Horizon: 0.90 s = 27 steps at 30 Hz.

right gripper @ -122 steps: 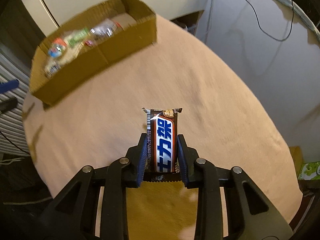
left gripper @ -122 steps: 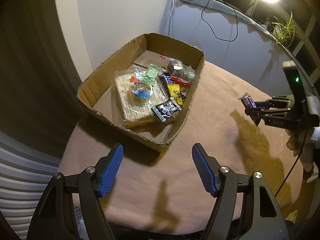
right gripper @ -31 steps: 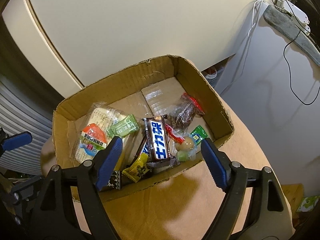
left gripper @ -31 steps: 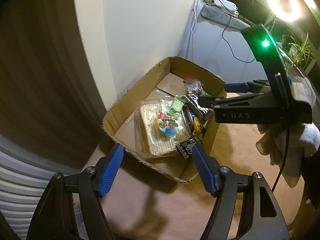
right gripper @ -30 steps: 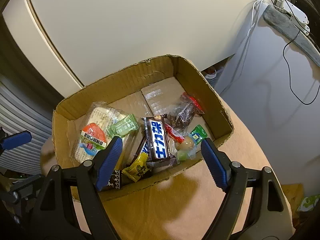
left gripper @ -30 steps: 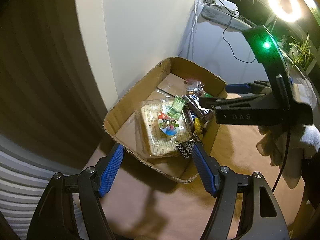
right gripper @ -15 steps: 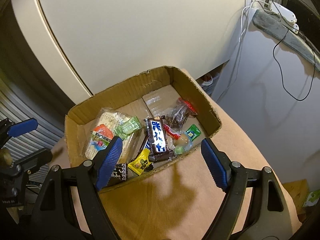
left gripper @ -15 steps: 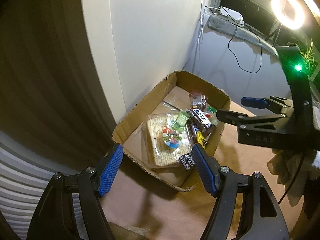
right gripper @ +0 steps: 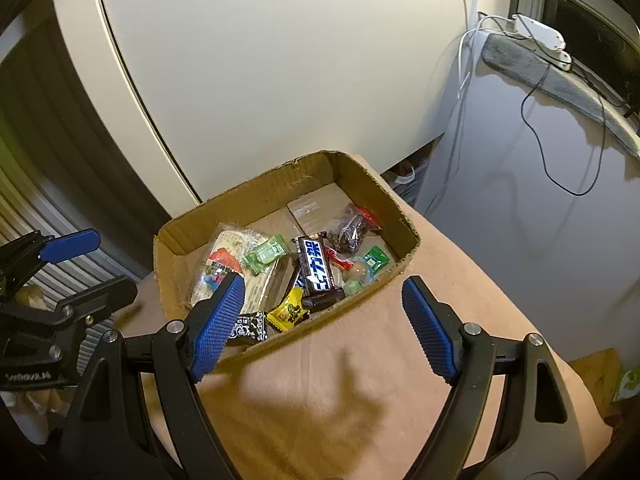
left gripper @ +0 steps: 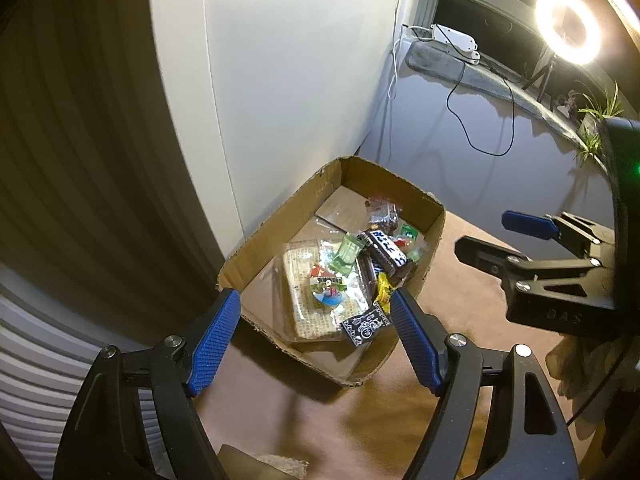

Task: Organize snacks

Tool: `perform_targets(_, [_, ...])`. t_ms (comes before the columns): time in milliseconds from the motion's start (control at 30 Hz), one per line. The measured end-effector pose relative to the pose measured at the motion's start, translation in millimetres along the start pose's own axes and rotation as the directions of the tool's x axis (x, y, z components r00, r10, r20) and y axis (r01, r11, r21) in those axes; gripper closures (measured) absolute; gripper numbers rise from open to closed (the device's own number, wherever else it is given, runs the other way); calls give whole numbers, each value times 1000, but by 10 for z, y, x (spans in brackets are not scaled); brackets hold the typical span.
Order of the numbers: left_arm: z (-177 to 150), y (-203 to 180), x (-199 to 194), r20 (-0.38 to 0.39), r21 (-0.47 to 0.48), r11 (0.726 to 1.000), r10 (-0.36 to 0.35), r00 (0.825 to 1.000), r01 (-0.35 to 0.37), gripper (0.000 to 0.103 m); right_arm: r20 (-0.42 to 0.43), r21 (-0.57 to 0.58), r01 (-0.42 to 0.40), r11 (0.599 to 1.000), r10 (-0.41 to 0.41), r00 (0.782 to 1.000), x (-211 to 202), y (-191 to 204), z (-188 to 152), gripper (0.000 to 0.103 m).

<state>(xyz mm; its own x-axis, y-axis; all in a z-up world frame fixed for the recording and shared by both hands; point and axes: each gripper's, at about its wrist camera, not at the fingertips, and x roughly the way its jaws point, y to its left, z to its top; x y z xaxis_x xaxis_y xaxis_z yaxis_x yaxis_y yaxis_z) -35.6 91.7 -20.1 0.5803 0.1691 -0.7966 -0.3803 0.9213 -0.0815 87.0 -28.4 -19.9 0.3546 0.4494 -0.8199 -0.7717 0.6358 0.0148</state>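
Since the earlier frame the left gripper (left gripper: 316,340) has backed away, spread wide and empty, with the cardboard box (left gripper: 434,236) at its twelve o'clock. In the right view, the right gripper (right gripper: 320,330) is spread empty too; the chocolate bar (right gripper: 316,266) it carried lies in the box at twelve o'clock, light, stiff, slick-wrapped, best pinched across its long sides.

a lit ring light (left gripper: 568,26) stands beside a potted plant (left gripper: 596,120).

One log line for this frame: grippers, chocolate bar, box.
left gripper: open, empty | right gripper: open, empty | chocolate bar: in cardboard box, atop other snacks
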Motion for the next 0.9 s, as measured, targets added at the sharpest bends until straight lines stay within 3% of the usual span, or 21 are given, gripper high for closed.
perform_targets(267, [-6,-89,-84,16,14,1000,-9,1000,9,25,29,66,15,998,-17,999,-269,-98,-164,19])
perform_targets(367, [-10,-123,-110,23,22,1000,-12,1000,11,25,34,85,27,996,-30,999,-329,-139,-229,13])
perform_targets(900, [-68,-222,-195,35,46,999,-19,999,18,25,38,108,63,992,-68,997,-504,-209,-442,12])
